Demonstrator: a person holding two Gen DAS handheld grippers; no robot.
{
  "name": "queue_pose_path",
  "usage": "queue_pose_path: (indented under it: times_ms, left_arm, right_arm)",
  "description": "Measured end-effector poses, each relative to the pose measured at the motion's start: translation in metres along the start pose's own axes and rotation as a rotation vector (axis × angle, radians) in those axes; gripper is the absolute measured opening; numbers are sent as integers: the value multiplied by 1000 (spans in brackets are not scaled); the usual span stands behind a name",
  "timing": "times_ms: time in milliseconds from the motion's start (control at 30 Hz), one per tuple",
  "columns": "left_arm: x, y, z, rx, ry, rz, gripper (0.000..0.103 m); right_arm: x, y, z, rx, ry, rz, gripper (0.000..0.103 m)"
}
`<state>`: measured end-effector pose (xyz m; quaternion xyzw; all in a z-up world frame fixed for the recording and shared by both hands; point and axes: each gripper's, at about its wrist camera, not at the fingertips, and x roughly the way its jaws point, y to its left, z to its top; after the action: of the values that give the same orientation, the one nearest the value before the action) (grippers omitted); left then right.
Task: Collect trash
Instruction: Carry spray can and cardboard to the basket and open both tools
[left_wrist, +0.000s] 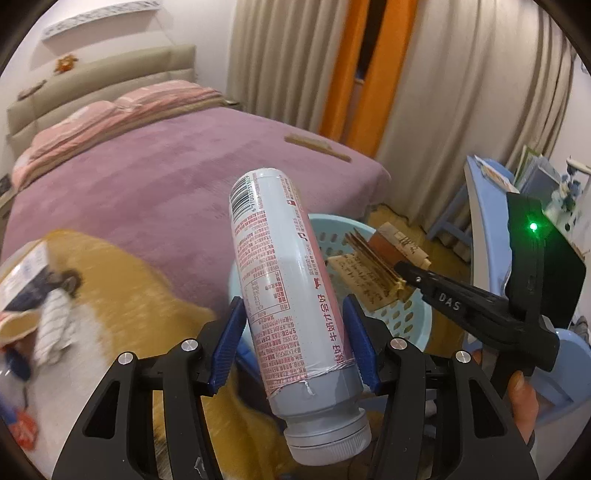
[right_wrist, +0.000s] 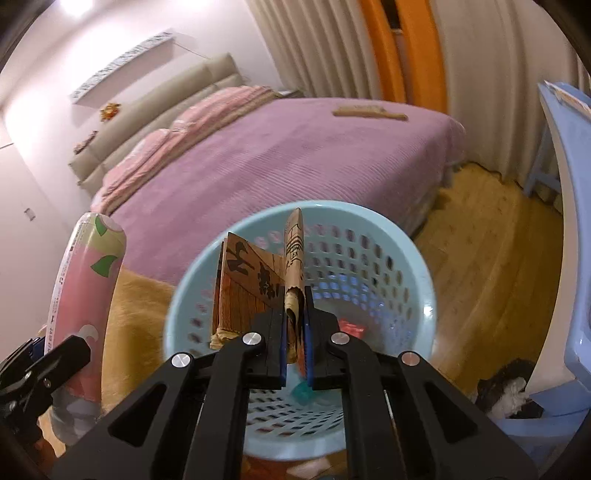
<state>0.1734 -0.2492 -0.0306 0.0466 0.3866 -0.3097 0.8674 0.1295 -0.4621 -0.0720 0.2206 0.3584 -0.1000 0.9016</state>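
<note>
Left wrist view, grip: the left gripper (left_wrist: 293, 341) has its blue pads (left_wrist: 229, 343) pressed on either flank of a bottle (left_wrist: 288, 295), which is held between them.
Left wrist view, bottle pose: it runs lengthwise between the fingers, base pointing away and the grey cap (left_wrist: 328, 439) back near the camera, tilted a little.
Left wrist view, target: a pale blue perforated basket (left_wrist: 402, 317) sits beyond the fingertips and to their right, on the wooden floor beside a purple-covered bed (left_wrist: 166, 166).
Left wrist view, neighbour: the right gripper (left_wrist: 400, 266) reaches in from the right, holding a folded cardboard wrapper (left_wrist: 369, 266) above the basket.

Right wrist view, grip: the right gripper (right_wrist: 295, 317) has its jaws closed tight on a thin edge of the cardboard wrapper (right_wrist: 255, 291), which fans out ahead of the fingertips.
Right wrist view, target: the basket's rim (right_wrist: 177, 295) rings the fingertips, and its open mouth lies straight below the wrapper.
Right wrist view, bottle: it appears well left of the fingers, outside the rim.

Doing it well: I judge the wrapper ready to drop; release it over the basket's centre. The bottle should travel right until it is over the opening, then be let go, keeping the two grippers apart.
</note>
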Motion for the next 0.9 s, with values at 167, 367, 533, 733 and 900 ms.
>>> queue_pose_path:
  times_ms: [167, 367, 533, 733, 900]
  left_arm:
    - [37, -3, 7, -4, 30, -20, 53]
    - [40, 3, 14, -42, -5, -17, 77]
    - [20, 8, 12, -64, -48, -28, 79]
    - [-18, 21, -3, -88, -108, -13, 79]
    - [-61, 36, -15, -116, -172, -1, 79]
  right_arm:
    - [27, -14, 6, 26, 39, -34, 5]
    - [39, -20, 5, 35, 77, -42, 16]
    - [26, -20, 1, 31, 52, -33, 48]
    - [0, -8, 2, 13, 17, 5, 49]
    - [-28, 25, -1, -54, -22, 47, 49]
